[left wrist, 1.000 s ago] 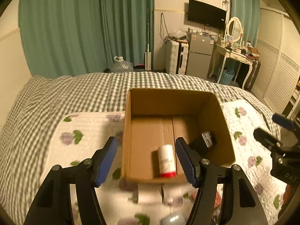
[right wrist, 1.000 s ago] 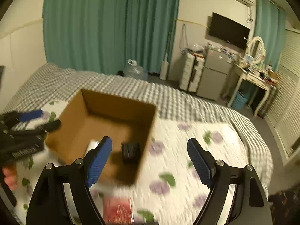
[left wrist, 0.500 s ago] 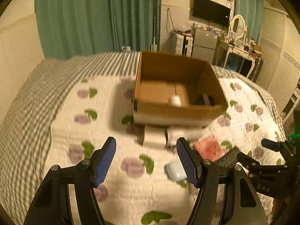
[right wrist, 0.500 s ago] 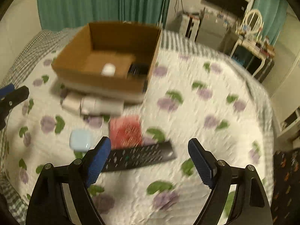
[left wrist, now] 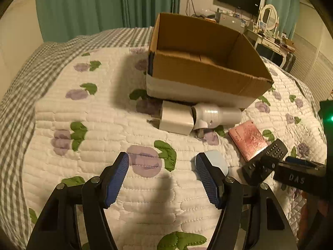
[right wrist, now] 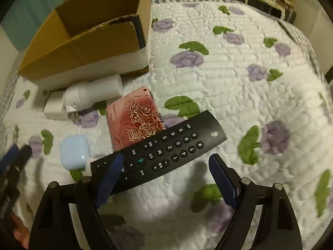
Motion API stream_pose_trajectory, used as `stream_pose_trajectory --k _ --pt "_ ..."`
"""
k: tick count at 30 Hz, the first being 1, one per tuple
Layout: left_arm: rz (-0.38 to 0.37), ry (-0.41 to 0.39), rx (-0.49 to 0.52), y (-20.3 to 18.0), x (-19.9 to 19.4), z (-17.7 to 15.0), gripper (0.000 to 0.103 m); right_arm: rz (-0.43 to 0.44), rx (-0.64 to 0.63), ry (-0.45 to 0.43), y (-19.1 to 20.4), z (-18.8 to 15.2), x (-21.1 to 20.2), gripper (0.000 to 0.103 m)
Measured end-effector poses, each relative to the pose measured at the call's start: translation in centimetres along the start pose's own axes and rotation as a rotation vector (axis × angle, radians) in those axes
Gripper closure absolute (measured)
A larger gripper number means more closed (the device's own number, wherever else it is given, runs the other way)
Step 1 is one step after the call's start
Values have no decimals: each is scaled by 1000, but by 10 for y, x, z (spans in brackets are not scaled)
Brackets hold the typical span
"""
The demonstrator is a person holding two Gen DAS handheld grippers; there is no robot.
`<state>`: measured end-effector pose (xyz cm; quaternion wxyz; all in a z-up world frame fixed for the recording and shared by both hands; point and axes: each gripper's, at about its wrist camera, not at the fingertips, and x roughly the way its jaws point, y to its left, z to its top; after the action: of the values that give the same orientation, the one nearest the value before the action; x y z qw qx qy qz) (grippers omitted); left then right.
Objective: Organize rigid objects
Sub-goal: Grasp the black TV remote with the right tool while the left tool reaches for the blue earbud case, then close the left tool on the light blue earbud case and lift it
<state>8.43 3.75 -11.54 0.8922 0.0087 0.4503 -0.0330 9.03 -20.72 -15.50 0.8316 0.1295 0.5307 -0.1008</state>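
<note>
Two grippers, left gripper [left wrist: 162, 175] and right gripper [right wrist: 166, 173], hover with jaws wide and empty, the right lined up over the remote [right wrist: 160, 152] for boxing in the cardboard box [right wrist: 83, 48].

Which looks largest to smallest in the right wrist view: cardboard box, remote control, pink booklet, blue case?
1. cardboard box
2. remote control, though it lies nearest the camera, which enlarges it
3. pink booklet, partly under the remote
4. blue case
</note>
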Motion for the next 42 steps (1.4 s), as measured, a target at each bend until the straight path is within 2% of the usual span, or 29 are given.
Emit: stream_pose_trajectory --k 10,12,16,19,21,25,29,34,42 --pt "-7 28 -22 4 9 -5 33 11 78 45 6 16 26 13" --pt "-2 33 -20 4 9 -6 33 -22 47 64 13 17 36 12" --pt "3 39 -13 3 7 -6 33 -41 -50 25 21 11 32 14" --pt "8 43 -2 1 4 -6 33 -38 -90 7 19 6 23 29" --pt "12 42 3 -1 0 -6 33 -71 -122 -6 15 3 15 51" --pt "16 44 16 -6 -5 -6 33 -36 -139 -17 7 2 4 61" --pt "16 45 36 -14 -9 -6 33 -50 -178 -73 -8 -3 -11 82" --pt "6 60 63 -28 -6 -8 33 -23 -214 -149 -2 -4 -36 84" --pt "-11 109 115 -59 20 -6 33 28 -215 -205 -9 2 -41 84"
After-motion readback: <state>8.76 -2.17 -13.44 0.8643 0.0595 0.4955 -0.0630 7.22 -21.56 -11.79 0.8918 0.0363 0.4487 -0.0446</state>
